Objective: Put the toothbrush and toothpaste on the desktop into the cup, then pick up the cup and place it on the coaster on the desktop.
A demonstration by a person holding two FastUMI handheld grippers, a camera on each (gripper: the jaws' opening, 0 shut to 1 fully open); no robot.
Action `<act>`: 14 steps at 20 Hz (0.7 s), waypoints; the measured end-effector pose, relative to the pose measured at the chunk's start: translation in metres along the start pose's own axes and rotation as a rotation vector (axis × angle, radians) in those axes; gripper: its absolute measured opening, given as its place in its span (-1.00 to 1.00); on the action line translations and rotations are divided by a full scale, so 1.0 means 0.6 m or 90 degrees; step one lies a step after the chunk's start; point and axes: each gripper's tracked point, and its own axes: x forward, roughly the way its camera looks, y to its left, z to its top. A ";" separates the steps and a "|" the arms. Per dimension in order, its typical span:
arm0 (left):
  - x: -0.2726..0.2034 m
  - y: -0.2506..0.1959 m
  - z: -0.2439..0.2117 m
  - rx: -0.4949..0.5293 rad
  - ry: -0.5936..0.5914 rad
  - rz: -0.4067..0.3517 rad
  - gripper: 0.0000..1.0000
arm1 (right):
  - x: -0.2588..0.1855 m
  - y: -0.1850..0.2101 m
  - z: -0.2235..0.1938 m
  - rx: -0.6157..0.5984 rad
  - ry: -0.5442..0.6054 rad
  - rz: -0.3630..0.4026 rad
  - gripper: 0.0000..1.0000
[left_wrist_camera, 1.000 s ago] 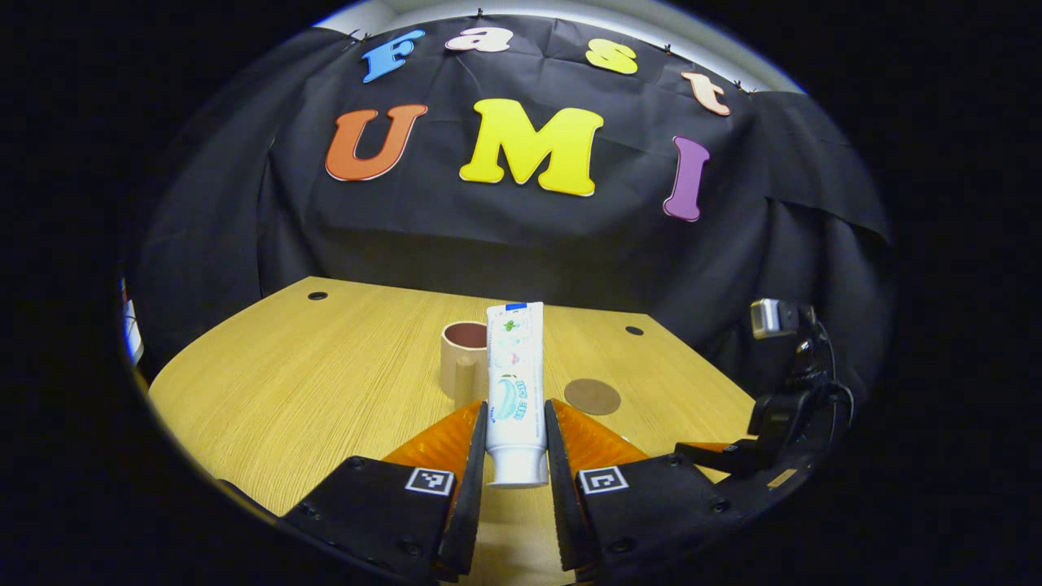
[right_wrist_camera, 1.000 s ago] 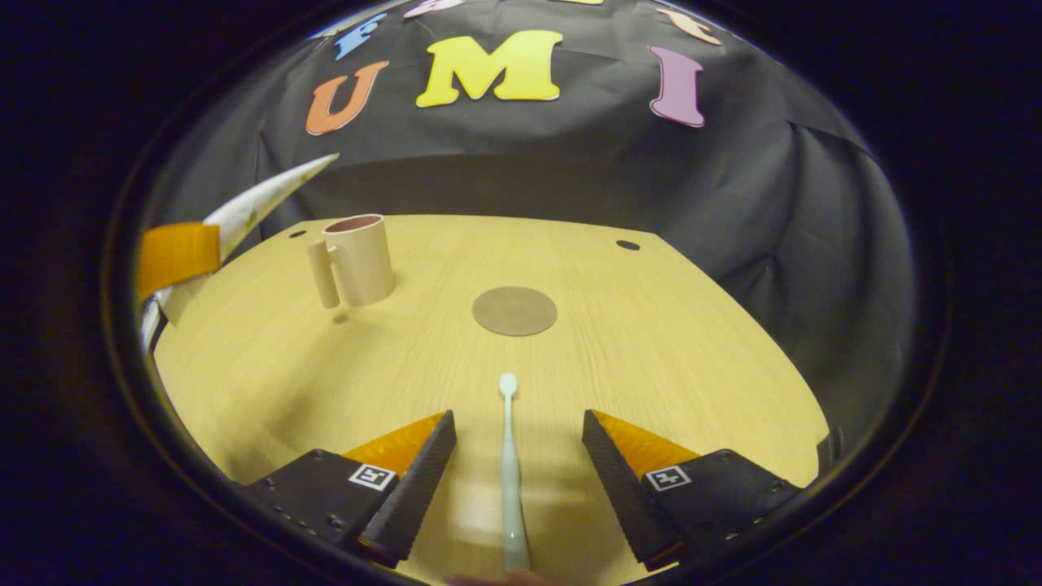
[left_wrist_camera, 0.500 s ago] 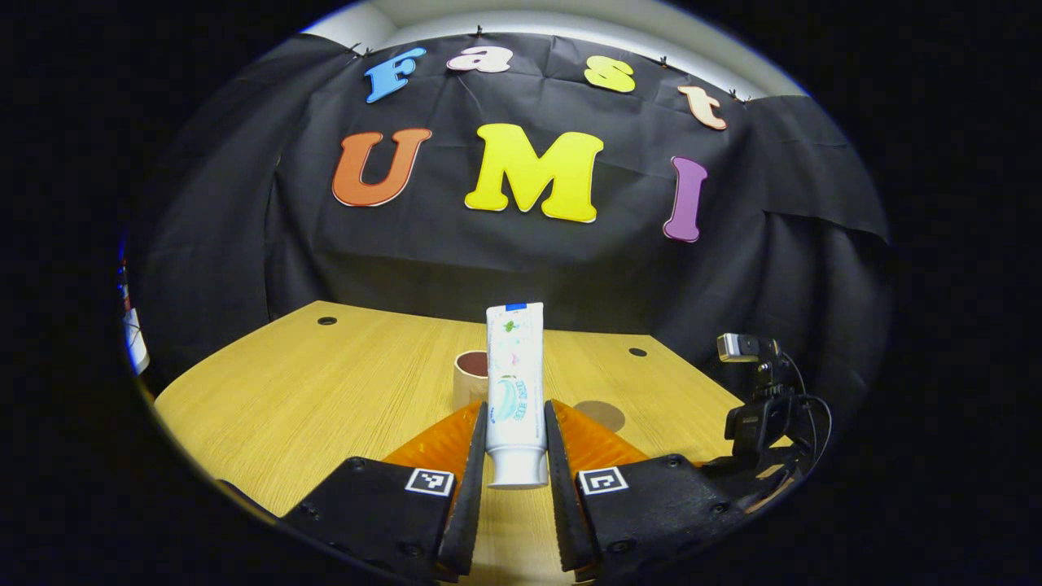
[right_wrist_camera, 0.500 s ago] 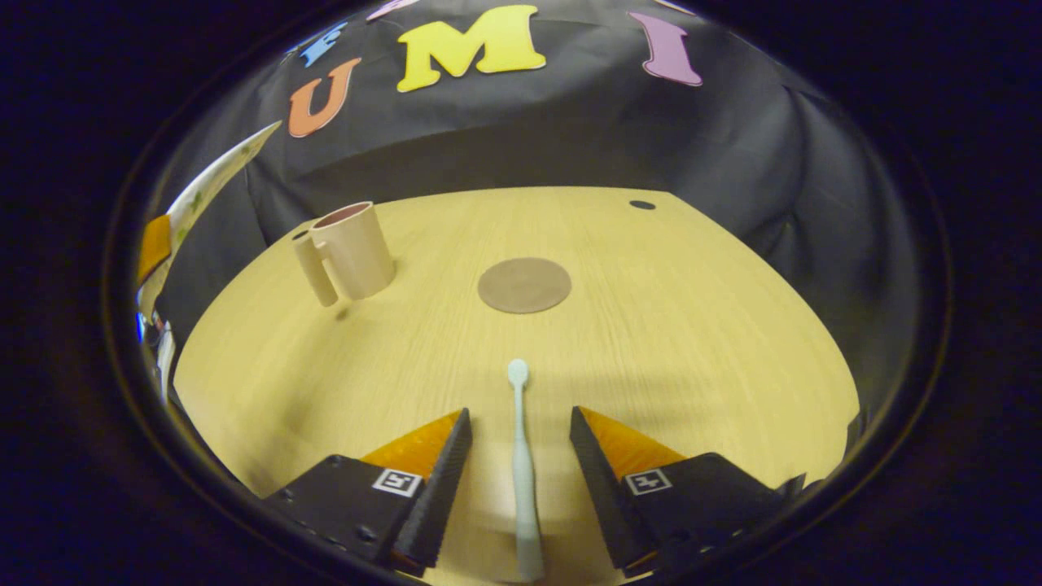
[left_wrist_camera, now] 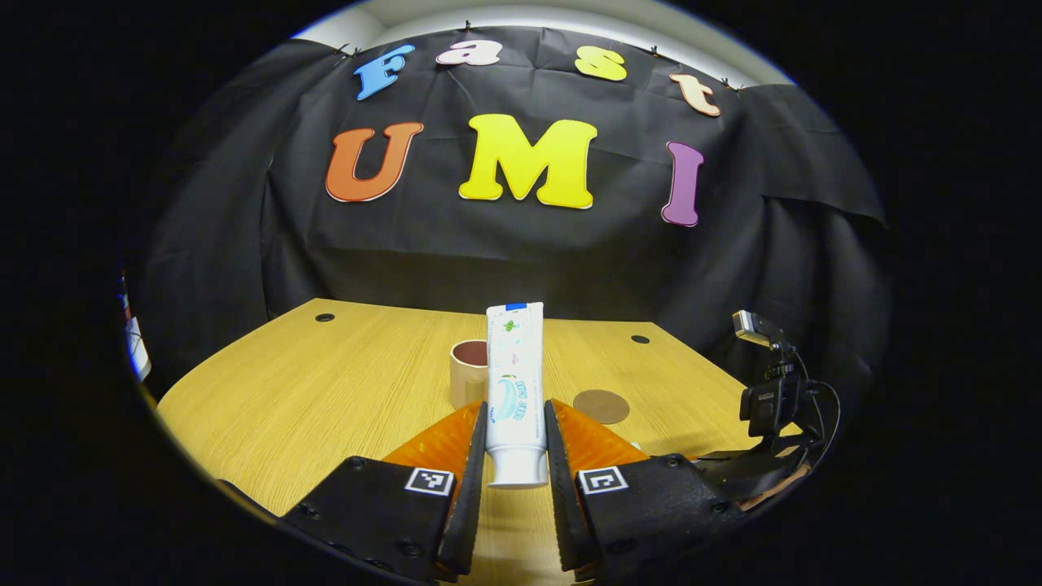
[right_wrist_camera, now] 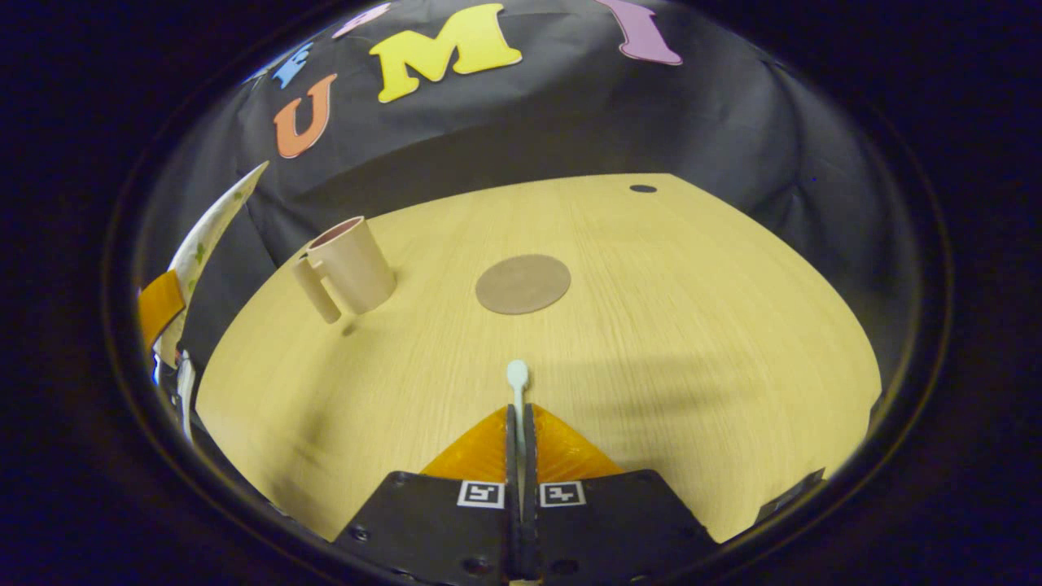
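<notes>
My left gripper [left_wrist_camera: 515, 415] is shut on a white toothpaste tube [left_wrist_camera: 514, 382], held upright above the desk with its cap down. Behind the tube stands the beige cup [left_wrist_camera: 469, 373], partly hidden by it. The brown round coaster [left_wrist_camera: 601, 405] lies to the cup's right. In the right gripper view, my right gripper [right_wrist_camera: 518, 417] is shut on the pale toothbrush [right_wrist_camera: 517, 379], whose head pokes out ahead of the fingertips, low over the desk. The cup [right_wrist_camera: 350, 266] with its handle stands far left, the coaster [right_wrist_camera: 523, 283] straight ahead. The toothpaste [right_wrist_camera: 210, 229] shows at the left edge.
The wooden desk [right_wrist_camera: 651, 325] has dark cable holes near its far corners [right_wrist_camera: 642, 189]. The right gripper's body and camera [left_wrist_camera: 773, 399] sit at the right of the left gripper view. Black cloth walls the desk's back and sides.
The right gripper's fingers closed from wide open onto the toothbrush handle. The left gripper stayed shut on the toothpaste and shifted only slightly.
</notes>
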 end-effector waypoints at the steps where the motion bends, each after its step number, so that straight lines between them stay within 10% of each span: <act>1: 0.000 -0.002 0.000 0.002 0.000 -0.003 -0.17 | 0.000 0.001 -0.003 -0.003 0.002 -0.001 -0.96; 14: 0.005 0.021 0.005 -0.006 -0.003 0.008 -0.17 | -0.165 0.037 0.080 -0.095 -0.238 0.024 -0.98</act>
